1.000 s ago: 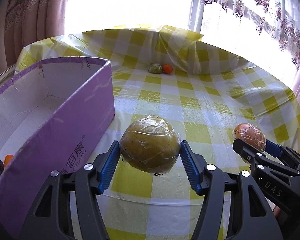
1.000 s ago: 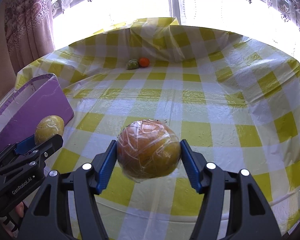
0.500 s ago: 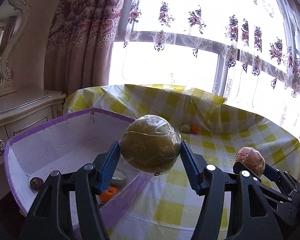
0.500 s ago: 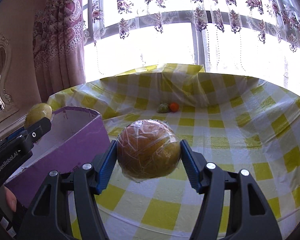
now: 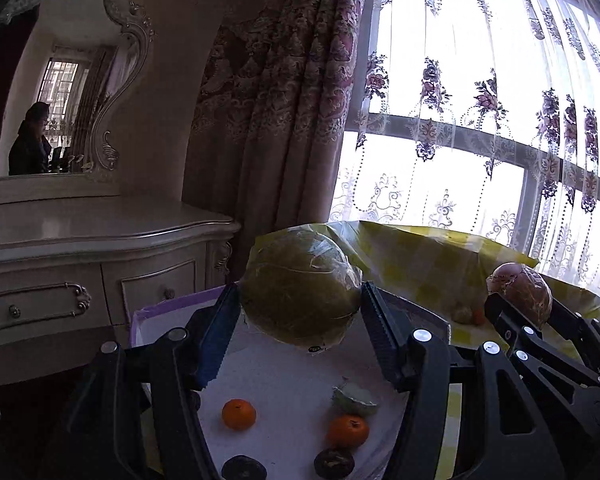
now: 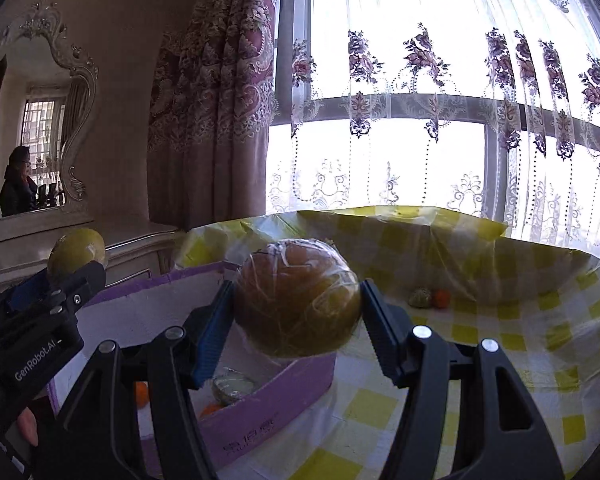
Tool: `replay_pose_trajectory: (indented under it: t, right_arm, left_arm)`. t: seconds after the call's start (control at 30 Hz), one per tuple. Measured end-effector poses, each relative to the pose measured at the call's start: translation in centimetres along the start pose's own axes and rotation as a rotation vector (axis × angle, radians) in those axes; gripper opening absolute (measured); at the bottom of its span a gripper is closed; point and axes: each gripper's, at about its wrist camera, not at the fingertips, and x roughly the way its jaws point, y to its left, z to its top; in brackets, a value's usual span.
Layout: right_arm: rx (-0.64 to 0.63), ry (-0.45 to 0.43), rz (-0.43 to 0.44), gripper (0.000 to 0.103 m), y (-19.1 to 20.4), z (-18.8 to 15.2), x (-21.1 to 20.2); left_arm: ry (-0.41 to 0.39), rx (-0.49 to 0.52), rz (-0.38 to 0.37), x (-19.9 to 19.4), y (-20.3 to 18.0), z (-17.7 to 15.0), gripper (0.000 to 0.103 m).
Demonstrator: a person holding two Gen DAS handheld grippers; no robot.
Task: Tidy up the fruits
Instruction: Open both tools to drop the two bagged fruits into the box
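Note:
My left gripper (image 5: pixel 300 320) is shut on a large green fruit wrapped in film (image 5: pixel 300 288), held in the air over the open purple box (image 5: pixel 284 392). Inside the box lie two oranges (image 5: pixel 239 414), a pale green wrapped fruit (image 5: pixel 355 399) and two dark round fruits (image 5: pixel 334 462). My right gripper (image 6: pixel 296 316) is shut on an orange-yellow fruit wrapped in film (image 6: pixel 296 298), above the box's near wall (image 6: pixel 260 412). In the right wrist view the left gripper (image 6: pixel 66 276) with its green fruit shows at the left.
A yellow checked cloth covers the table (image 6: pixel 500 360). A small green fruit (image 6: pixel 420 297) and an orange (image 6: pixel 442 298) lie at its far side. A pale dresser (image 5: pixel 80 264) with a mirror stands left of the table. Curtains and a bright window lie behind.
Both grippers rose and swung left with their fruits, tilting up toward level. The left one now hangs over the box's inside; the right one has reached the box's wall.

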Motion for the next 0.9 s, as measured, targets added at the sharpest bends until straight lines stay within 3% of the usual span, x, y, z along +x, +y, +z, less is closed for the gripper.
replay_pose_trajectory:
  t: [0.23,0.43,0.57,0.63,0.8,0.9]
  right_arm:
    - [-0.077,0.015,0.051,0.063,4.3,0.3,3.0]
    - [-0.143,0.295,0.109,0.063,7.5,-0.7,8.8]
    - [-0.147,0.475,0.135,0.063,8.6,-2.6,12.1]
    - [-0.170,0.525,0.126,0.063,9.1,-3.3,13.2]
    - [-0.195,0.604,0.115,0.063,9.9,-4.1,14.8]
    - [-0.184,0.647,0.105,0.064,9.6,-4.0,15.7]
  left_arm:
    - [0.053,-0.033,0.102,2.2,4.0,-0.8,0.059]
    - [0.179,-0.037,0.113,4.6,5.7,-1.4,0.059]
    - [0.368,-0.065,0.094,7.5,6.9,-2.4,0.059]
    - [0.377,-0.016,0.141,7.9,6.8,-2.5,0.059]
    - [0.446,0.028,0.167,9.4,7.2,-2.3,0.060]
    - [0.477,0.062,0.145,9.9,7.1,-2.2,0.075]
